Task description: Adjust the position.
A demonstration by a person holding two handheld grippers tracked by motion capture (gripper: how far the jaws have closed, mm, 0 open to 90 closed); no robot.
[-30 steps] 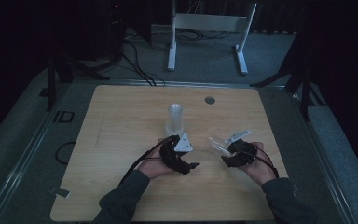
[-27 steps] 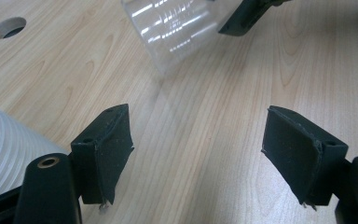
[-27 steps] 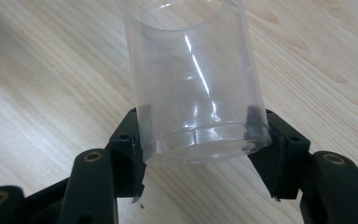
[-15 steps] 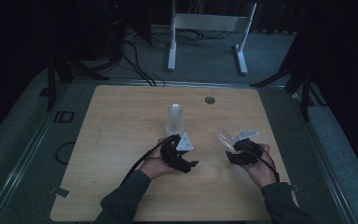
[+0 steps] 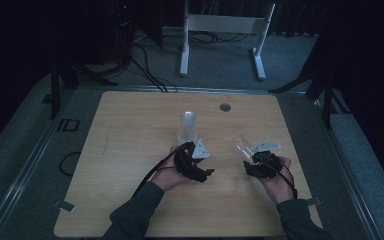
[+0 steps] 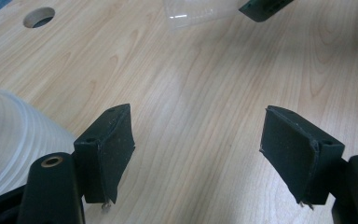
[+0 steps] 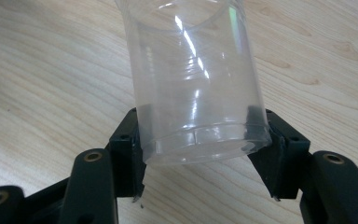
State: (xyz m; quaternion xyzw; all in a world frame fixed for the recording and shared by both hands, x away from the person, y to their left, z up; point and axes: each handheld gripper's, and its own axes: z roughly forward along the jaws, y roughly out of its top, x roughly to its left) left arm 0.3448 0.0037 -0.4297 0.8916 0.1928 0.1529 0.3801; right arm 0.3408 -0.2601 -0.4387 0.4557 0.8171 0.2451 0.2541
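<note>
Right gripper (image 5: 254,156) clamped on base of single clear plastic cup (image 7: 193,79), cup's long axis pointing away from jaws toward 11 o'clock in the high view, raised off the light wooden table (image 5: 130,130). Stack of nested translucent plastic cups (image 5: 187,126) upright at 12 o'clock of left gripper (image 5: 192,151), just beside its outer jaw. Left jaws apart, just been closing, nothing between them. Left hand nearer the stack. Round cable hole (image 5: 224,107) beyond; dim room, white metal stand (image 5: 222,22) behind.
</note>
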